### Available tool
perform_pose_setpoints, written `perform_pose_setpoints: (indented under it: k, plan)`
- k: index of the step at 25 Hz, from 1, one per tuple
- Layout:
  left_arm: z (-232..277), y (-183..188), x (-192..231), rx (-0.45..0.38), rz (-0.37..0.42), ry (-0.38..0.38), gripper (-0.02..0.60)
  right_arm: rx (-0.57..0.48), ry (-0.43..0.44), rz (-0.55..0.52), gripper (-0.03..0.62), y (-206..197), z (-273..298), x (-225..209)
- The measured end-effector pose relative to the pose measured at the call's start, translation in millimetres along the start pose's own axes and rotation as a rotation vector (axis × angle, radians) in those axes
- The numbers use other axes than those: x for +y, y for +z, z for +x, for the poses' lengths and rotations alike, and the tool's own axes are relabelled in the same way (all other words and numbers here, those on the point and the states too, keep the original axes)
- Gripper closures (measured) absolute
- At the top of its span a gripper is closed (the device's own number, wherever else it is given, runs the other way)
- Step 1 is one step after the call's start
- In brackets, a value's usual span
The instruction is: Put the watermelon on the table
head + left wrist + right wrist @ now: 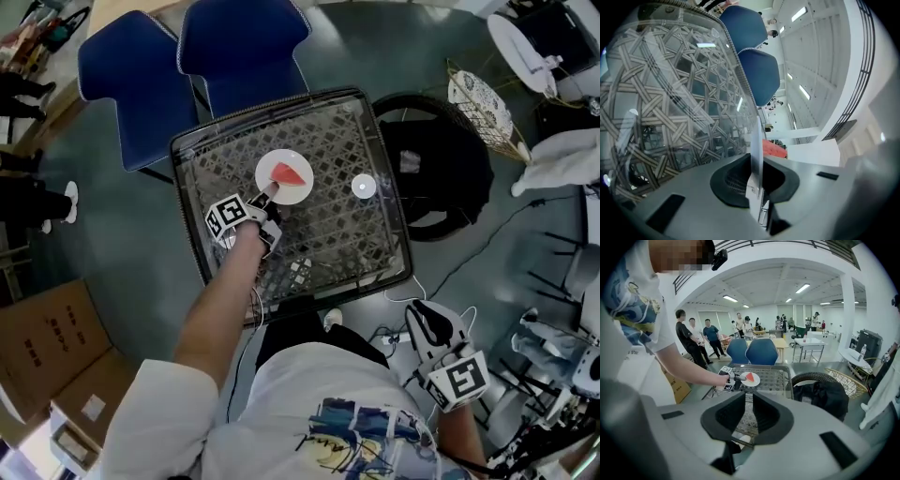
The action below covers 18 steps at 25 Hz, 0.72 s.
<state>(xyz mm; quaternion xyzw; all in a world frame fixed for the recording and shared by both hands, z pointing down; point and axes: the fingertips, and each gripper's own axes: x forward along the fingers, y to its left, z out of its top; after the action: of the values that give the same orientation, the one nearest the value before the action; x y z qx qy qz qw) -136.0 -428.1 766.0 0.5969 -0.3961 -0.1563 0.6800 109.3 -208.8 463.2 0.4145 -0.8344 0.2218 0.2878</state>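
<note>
The red wedge-shaped watermelon slice [289,173] lies on a round white plate [285,157] over the middle of the square glass-topped table [333,239] w/ a woven lattice under the glass. Can't tell whether the plate's base is down on the glass or just above it. Main risk, imo: the plate is pinched at one rim only, so any droop or wrist roll tilts it & the slice prob slides off the far side. A thin rim in a pinch can also slip out. Letting go before the base is flat on the glass would drop it w/ a knock on a hard top. A small white round disc [364,186] lies to the plate's right, apart from it, so a clash looks unlikely unless the plate gets pushed sideways. The left claw [266,195] is narrow, nearly together, pads clamped on the plate's near rim, which shows edge-on betw. them in the left gripper view w/ the slice just beyond. The right claw [422,317] hangs off the table by the person's side, jaws a narrow slit apart, nothing betw. them, touching nothing.
</note>
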Motion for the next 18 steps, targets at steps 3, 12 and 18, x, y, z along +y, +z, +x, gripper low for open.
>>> perform_pose_setpoints:
  k: [3,12,18]
  plan:
    - [7,3,7,0.003,-0.002,0.021,0.553,0.013,0.002,0.009,0.554,-1,6,-3]
    - [9,12,22,-0.014,0.116,0.195,0.552,0.028,0.044,0.016,0.554,-3,20,2]
    - [5,18,22,0.013,0.333,0.384,0.507,0.02,0.045,0.014,0.554,0,23,2]
